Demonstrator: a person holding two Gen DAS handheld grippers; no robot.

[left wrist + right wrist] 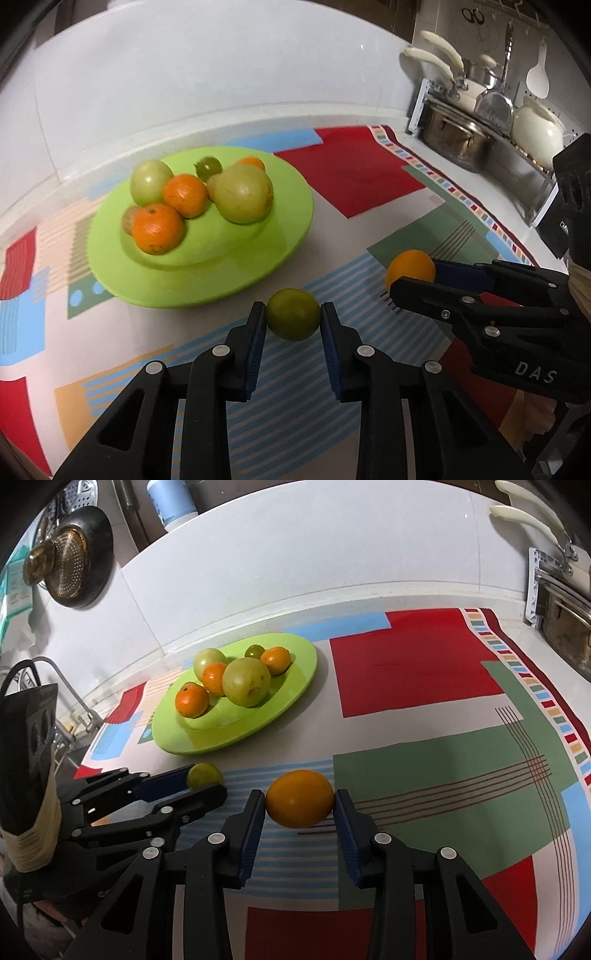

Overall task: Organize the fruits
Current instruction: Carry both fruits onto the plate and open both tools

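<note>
Fruits still off the plate number two, and both lie on the patterned cloth toward the near edge of the worktop. Closest to the left wrist camera is the small green fruit point(293, 314), round, firm-looking and smooth-skinned. It is probably light, stiff enough to take a squeeze, but glossy, so it could squirt out if pinched off-centre. The left claw point(293, 317) has it across its widest part, both blue pads pressed against its sides, which looks like the right place to hold it.

Just beside it, toward the right edge of the worktop, sits the orange fruit point(300, 798), larger and slightly oval. I would expect it to be a little heavier, with a skin that gives slightly and grips better. The right claw point(300, 805) is clenched on it at mid-height, one pad on each side of its long axis. Whether either fruit has left the cloth I cannot tell.

Both claws slope down toward the cloth, side by side and close together, near enough that lifting one could brush the other.

Farther back, toward the far left corner by the wall, the green plate point(295, 206) already carries several oranges and pale green fruits, with bare rim on its near side.
</note>
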